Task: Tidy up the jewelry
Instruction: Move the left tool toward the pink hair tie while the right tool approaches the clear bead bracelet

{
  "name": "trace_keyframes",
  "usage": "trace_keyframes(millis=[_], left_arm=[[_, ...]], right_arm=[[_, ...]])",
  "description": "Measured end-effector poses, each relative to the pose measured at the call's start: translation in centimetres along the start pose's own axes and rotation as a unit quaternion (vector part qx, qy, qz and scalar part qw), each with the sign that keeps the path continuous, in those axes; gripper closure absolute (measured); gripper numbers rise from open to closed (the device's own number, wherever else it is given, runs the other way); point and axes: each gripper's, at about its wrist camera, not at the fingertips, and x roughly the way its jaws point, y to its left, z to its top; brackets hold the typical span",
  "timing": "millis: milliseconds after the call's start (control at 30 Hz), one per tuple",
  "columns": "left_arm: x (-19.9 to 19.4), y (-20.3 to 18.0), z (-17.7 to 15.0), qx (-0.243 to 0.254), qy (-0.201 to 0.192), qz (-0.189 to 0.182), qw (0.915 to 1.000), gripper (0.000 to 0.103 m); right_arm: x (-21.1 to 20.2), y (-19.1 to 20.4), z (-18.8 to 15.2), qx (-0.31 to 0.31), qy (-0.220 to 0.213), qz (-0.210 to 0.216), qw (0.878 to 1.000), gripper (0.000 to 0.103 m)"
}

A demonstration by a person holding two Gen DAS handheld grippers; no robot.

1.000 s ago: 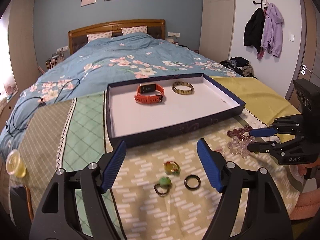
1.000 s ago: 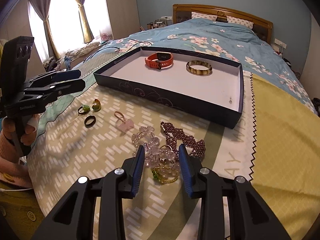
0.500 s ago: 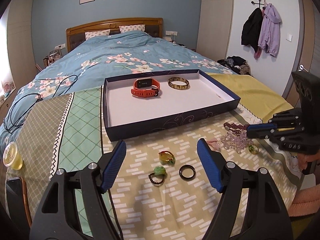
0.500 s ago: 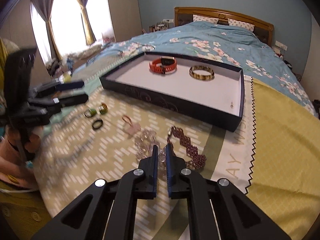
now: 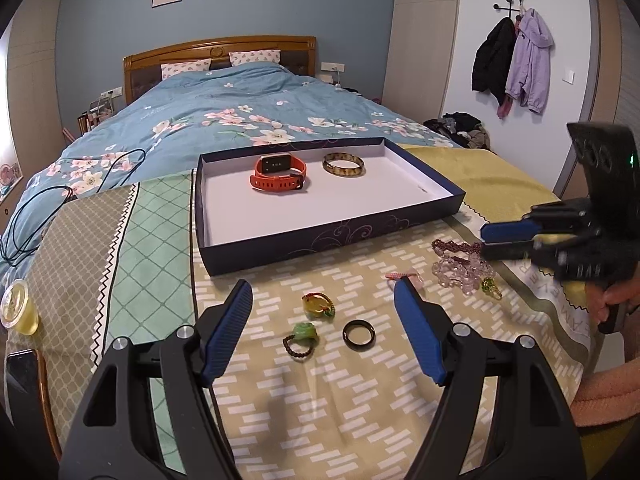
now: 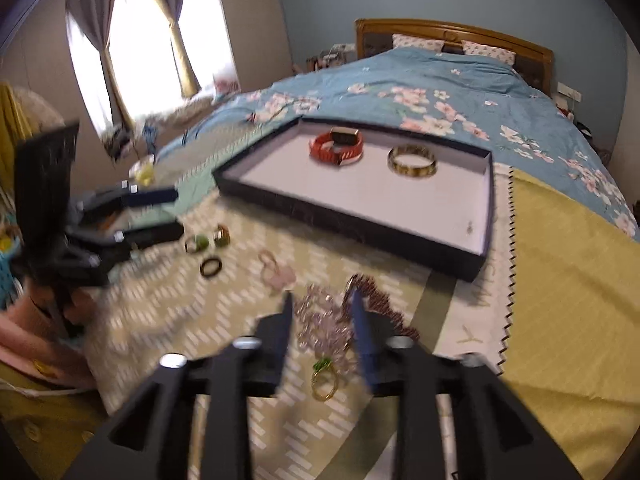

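Observation:
A dark blue tray (image 5: 320, 240) on the bed holds an orange watch (image 5: 280, 174) and an amber bangle (image 5: 343, 165). My left gripper (image 5: 322, 285) hangs open over the patterned cloth, above a yellow ring (image 5: 316, 305), a green ring (image 5: 302, 336) and a black ring (image 5: 359, 334). To the right, my right gripper (image 6: 320, 296) hovers over a clear bead bracelet (image 6: 320, 320), its jaws opening and the pads off the beads. A maroon bead bracelet (image 6: 380, 300) lies beside its right finger, and a gold ring with a green stone (image 6: 326, 378) lies under the gripper.
A pink charm (image 5: 404, 276) lies between the two ring groups. A cup of yellow drink (image 5: 18, 308) and a phone (image 5: 20, 368) sit at the left edge. Black cables (image 5: 40, 216) trail over the floral duvet. A hand (image 5: 616, 300) holds the right gripper.
The right gripper's jaws closed completely half a second ago and have now parted again, with no jewelry lifted. The left gripper has stayed open and hardly moved.

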Motion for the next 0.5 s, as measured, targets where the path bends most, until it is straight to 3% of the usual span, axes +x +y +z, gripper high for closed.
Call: trace_keyframes(millis=[100, 233, 400, 500], left_arm=[[0.0, -0.1, -0.1, 0.001, 0.003, -0.003, 1.0000, 0.031], [0.2, -0.7, -0.3, 0.011, 0.009, -0.009, 0.9999, 0.031], [0.6, -1.4, -0.8, 0.027, 0.021, -0.023, 0.9991, 0.032], [0.8, -2.1, -1.1, 0.037, 0.032, -0.050, 0.9975, 0.036]], right_arm=[[1.1, 0.9, -0.6, -0.028, 0.020, -0.026, 0.999, 0.071], [1.8, 0.9, -0.9, -0.040, 0.031, -0.041, 0.998, 0.095], [1.4, 0.7, -0.8, -0.028, 0.021, -0.033, 0.999, 0.095], [0.3, 0.0, -0.3, -0.004, -0.001, -0.018, 1.000, 0.095]])
